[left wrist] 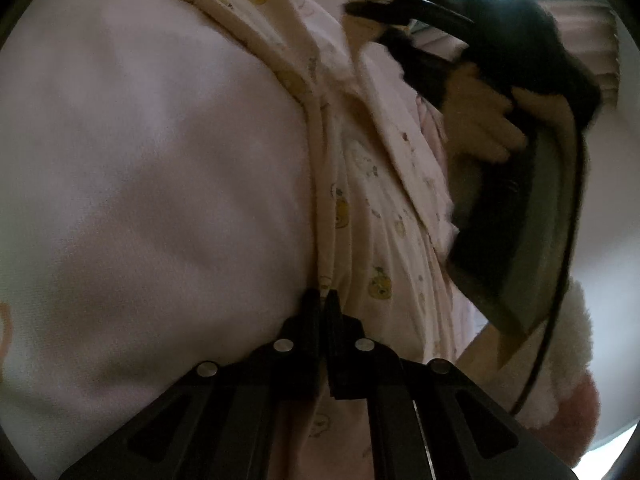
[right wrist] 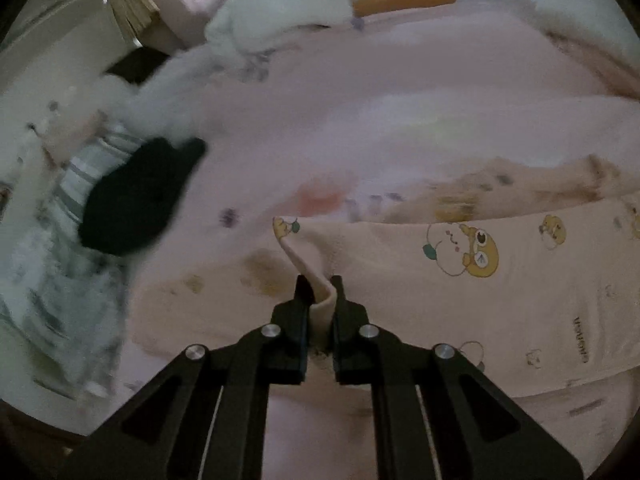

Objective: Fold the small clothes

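A small pale pink garment (right wrist: 460,280) printed with yellow cartoon animals lies on a pink bed cover (right wrist: 360,100). My right gripper (right wrist: 320,286) is shut on a folded edge of it near its left corner. In the left wrist view the same garment (left wrist: 372,208) hangs stretched in front of the camera, and my left gripper (left wrist: 325,296) is shut on its cream hem. The other gripper (left wrist: 472,28) and the hand holding it show at the upper right of that view.
A white fluffy blanket (right wrist: 280,4) lies at the far side of the bed. A striped cloth (right wrist: 92,168) and a patterned heap (right wrist: 48,300) lie at the left. A dark, blurred shape (right wrist: 136,200) hangs at the left.
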### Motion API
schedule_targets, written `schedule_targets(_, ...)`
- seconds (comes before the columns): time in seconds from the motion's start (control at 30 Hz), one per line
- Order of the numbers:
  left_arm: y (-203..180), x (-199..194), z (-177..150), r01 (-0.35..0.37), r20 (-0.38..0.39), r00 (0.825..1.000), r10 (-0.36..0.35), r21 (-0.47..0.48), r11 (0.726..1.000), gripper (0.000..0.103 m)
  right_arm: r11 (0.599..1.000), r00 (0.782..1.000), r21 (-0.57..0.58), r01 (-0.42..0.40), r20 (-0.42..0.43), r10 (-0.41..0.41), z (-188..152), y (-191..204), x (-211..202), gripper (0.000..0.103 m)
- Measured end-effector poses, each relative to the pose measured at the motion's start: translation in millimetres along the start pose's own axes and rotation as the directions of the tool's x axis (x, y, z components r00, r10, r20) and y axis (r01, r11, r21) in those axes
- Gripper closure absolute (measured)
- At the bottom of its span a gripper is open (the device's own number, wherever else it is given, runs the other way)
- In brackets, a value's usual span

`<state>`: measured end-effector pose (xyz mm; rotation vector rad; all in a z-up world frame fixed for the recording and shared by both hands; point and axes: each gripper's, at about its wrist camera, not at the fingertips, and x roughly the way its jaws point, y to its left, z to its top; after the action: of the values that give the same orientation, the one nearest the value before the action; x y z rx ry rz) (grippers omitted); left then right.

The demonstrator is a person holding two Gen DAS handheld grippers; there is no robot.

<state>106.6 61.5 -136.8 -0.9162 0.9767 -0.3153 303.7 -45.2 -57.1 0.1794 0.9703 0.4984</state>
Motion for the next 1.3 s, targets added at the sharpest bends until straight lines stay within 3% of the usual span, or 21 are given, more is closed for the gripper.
schedule_targets(0.07, -1, 1, -1, 0.001, 0.004, 1.000, -0.001, 0.006, 1.000, 0.098, 0.994, 0.994, -0.052, 0.095, -0.055, -0.098, -11, 15, 27, 0.087)
schedule_targets(0.1, -1, 1, -1, 0.000, 0.003, 1.000, 0.000, 0.008, 1.000, 0.098, 0.993, 0.988, -0.049, 0.112, -0.104, -0.117, -15, 12, 40, 0.076)
schedule_targets(0.17, -2, 2, -1, -0.002, 0.001, 1.000, 0.002, 0.006, 1.000, 0.098, 0.999, 0.987, 0.005, 0.038, -0.154, -0.036, -25, 2, 48, 0.063)
schedule_targets(0.23, -1, 2, -2, -0.002, -0.002, 1.000, 0.002, -0.001, 1.000, 0.098, 1.000, 0.992, 0.021, -0.009, -0.125, 0.011, -24, -4, 34, 0.058)
schedule_targets(0.37, 1, 3, -1, 0.009, -0.005, 1.000, -0.009, -0.011, 1.000, 0.098, 1.000, 0.996, -0.027, 0.011, -0.094, -0.014, -13, -21, -6, 0.047)
schedule_targets(0.47, 4, 1, -1, 0.016, -0.003, 1.000, -0.016, -0.018, 1.000, 0.098, 0.982, 0.984, -0.064, 0.180, 0.004, -0.180, -8, -52, -33, 0.039)
schedule_targets(0.57, 5, 0, -2, 0.017, 0.008, 1.000, -0.016, -0.022, 1.000, 0.098, 0.918, 0.918, 0.006, 0.396, -0.015, -0.396, -13, -112, -44, 0.040)
schedule_targets(0.7, 5, 3, -9, 0.022, 0.021, 1.000, -0.021, -0.030, 0.999, 0.098, 0.868, 0.878, 0.132, 0.479, -0.074, -0.473, -39, -193, -62, 0.061)
schedule_targets(0.73, 6, 6, -12, 0.023, 0.025, 0.999, -0.022, -0.037, 0.999, 0.098, 0.878, 0.890, 0.150, 0.454, -0.048, -0.453, -46, -208, -73, 0.068)
schedule_targets(0.77, 10, 7, -3, 0.025, 0.023, 0.999, -0.024, -0.042, 0.999, 0.098, 0.894, 0.907, 0.155, 0.420, -0.032, -0.420, -51, -219, -82, 0.085)
schedule_targets(0.83, 9, 3, -1, 0.023, 0.037, 0.999, -0.021, -0.052, 0.998, 0.098, 0.888, 0.902, 0.156, 0.432, -0.047, -0.430, -57, -230, -95, 0.088)
schedule_targets(0.87, 9, 1, -1, 0.006, 0.063, 0.998, -0.003, -0.050, 0.999, 0.098, 0.869, 0.881, 0.147, 0.473, -0.057, -0.470, -58, -230, -102, 0.086)
schedule_targets(0.9, 7, -2, -2, -0.026, 0.095, 0.995, 0.029, -0.035, 0.999, 0.098, 0.829, 0.839, 0.132, 0.544, -0.068, -0.540, -58, -231, -107, 0.079)
schedule_targets(0.93, 4, -6, -1, -0.063, 0.120, 0.991, 0.064, -0.010, 0.998, 0.098, 0.786, 0.793, 0.108, 0.609, -0.067, -0.605, -59, -232, -114, 0.079)
schedule_targets(0.97, 3, -7, -6, -0.097, 0.136, 0.986, 0.094, 0.016, 0.995, 0.098, 0.774, 0.779, 0.088, 0.626, -0.054, -0.624, -59, -232, -122, 0.077)
schedule_targets(1.0, -1, -12, -12, -0.138, 0.155, 0.980, 0.128, 0.051, 0.989, 0.098, 0.794, 0.798, 0.088, 0.601, -0.032, -0.601, -61, -232, -130, 0.073)
schedule_targets(1.03, -7, -13, -14, -0.184, 0.177, 0.970, 0.167, 0.089, 0.979, 0.098, 0.828, 0.833, 0.109, 0.551, -0.008, -0.553, -64, -233, -140, 0.069)
schedule_targets(1.1, -10, -16, -15, -0.244, 0.211, 0.954, 0.214, 0.128, 0.961, 0.098, 0.879, 0.887, 0.154, 0.452, 0.027, -0.461, -71, -238, -153, 0.042)
schedule_targets(1.13, -7, -20, -15, -0.251, 0.221, 0.950, 0.221, 0.122, 0.960, 0.098, 0.901, 0.909, 0.168, 0.401, 0.047, -0.414, -74, -238, -156, 0.036)
schedule_targets(1.2, 7, -33, -13, -0.264, 0.248, 0.938, 0.241, 0.063, 0.962, 0.098, 0.920, 0.924, 0.160, 0.358, 0.080, -0.373, -77, -228, -155, 0.027)
schedule_targets(1.3, 19, -57, -8, -0.336, 0.327, 0.886, 0.330, -0.039, 0.941, 0.098, 0.900, 0.904, 0.116, 0.421, 0.025, -0.426, -79, -222, -138, 0.022)
